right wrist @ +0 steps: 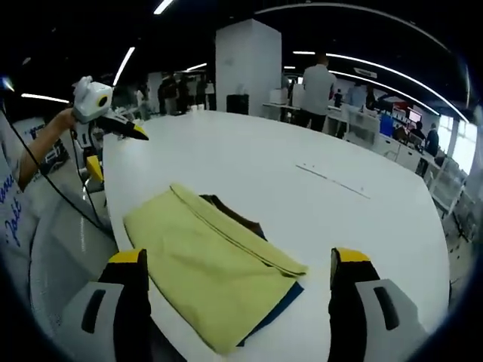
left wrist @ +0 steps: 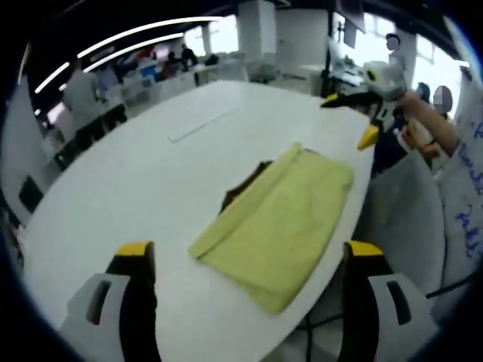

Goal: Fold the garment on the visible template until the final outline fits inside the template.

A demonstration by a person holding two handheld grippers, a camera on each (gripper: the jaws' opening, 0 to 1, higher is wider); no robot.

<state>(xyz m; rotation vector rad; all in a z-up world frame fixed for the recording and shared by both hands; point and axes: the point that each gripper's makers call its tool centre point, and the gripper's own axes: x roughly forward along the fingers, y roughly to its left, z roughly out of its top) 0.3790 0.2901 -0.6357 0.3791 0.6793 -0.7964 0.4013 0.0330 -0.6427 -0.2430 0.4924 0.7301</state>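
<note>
Here, in the left gripper view, my left gripper (left wrist: 249,260) has its two yellow-tipped jaws spread wide apart at the bottom of the picture, with nothing between them. Beyond them, toward 12 o'clock, a folded yellow-green garment (left wrist: 279,226) lies flat on a white table (left wrist: 151,173), close to the table's edge at 3 o'clock. A dark template (left wrist: 240,188) peeks out from under the garment's far side, at about 10 o'clock from its middle. My right gripper (left wrist: 364,113) hangs in the air at 1 o'clock, past the table's edge, held in a hand; its jaws stand apart and carry nothing.

In the right gripper view, my right gripper (right wrist: 238,264) likewise shows wide-open, empty jaws. The garment (right wrist: 204,264) lies just ahead of them, and a dark blue edge of the template (right wrist: 275,305) shows beneath it at 5 o'clock. My left gripper (right wrist: 113,143) hovers at 10 o'clock. People stand among desks in the background.
</note>
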